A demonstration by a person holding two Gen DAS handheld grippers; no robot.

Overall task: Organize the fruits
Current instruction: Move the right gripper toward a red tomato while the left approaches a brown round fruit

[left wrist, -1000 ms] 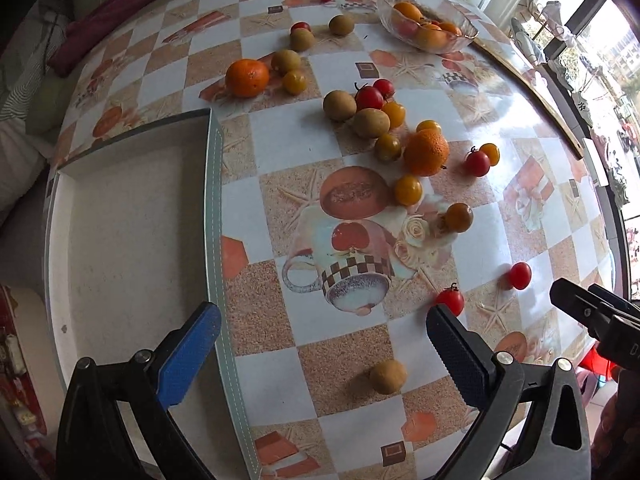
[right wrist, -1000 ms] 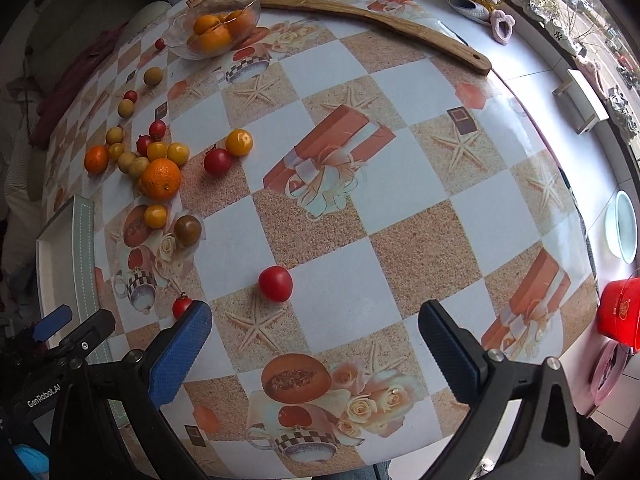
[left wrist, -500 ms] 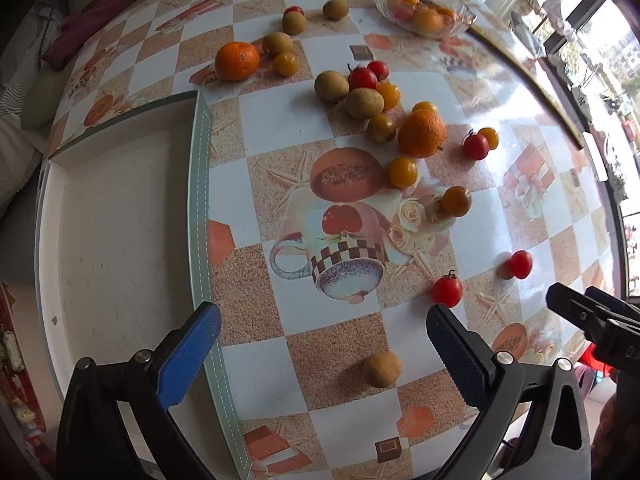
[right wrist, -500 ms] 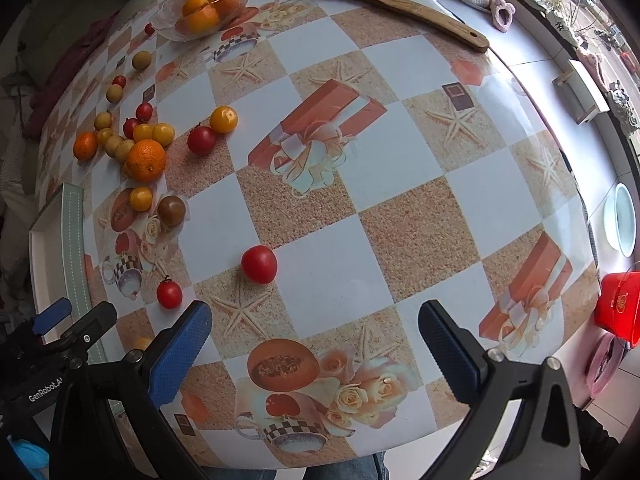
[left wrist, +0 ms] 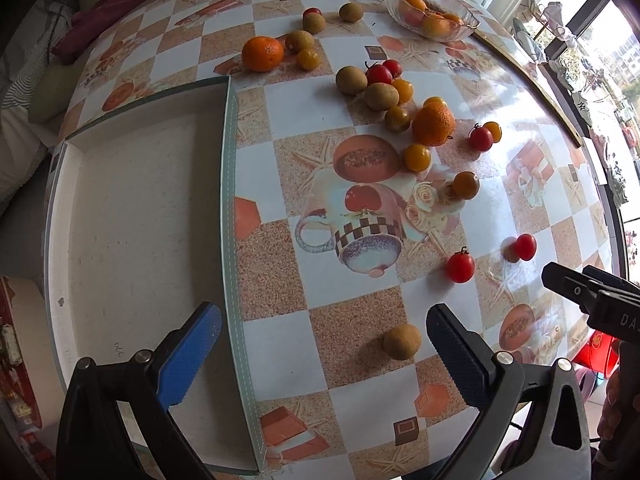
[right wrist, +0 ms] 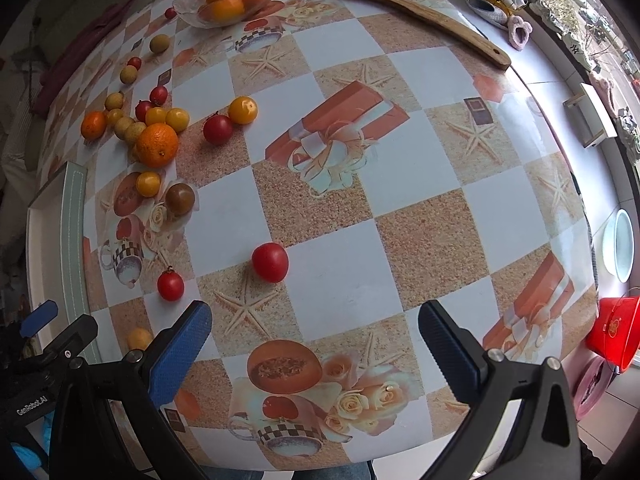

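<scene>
The shallow white tray with a pale green stitched rim (left wrist: 230,208) is cut off at the lower left of the left wrist view, and in the right wrist view only a strip of its rim (right wrist: 74,240) is seen at the left edge. The clear glass bowl holding oranges (left wrist: 430,10) is seen at the top of both views, its contents partly blurred behind the glass. The loose fruits are scattered over the checked, picture-printed tabletop (left wrist: 360,312): a large dimpled orange (left wrist: 433,124) in the upper centre of the left view, ringed by small yellow and red tomatoes and brown round fruits whose kind cannot be made out. A small tan round fruit (left wrist: 401,341) lies at the lower centre, just beside the right-hand finger of the left gripper (left wrist: 320,344), whose fingers are spread wide and hold nothing. In the right view that fruit is half hidden behind the blue finger pad (right wrist: 180,356). A red stemmed cherry tomato (left wrist: 460,267) and a smooth red tomato (right wrist: 270,262) lie near each other — the latter sits just ahead of the right gripper (right wrist: 316,340), also spread and empty. A long curved wooden stick (right wrist: 400,4) is shown whole only in the right view.
</scene>
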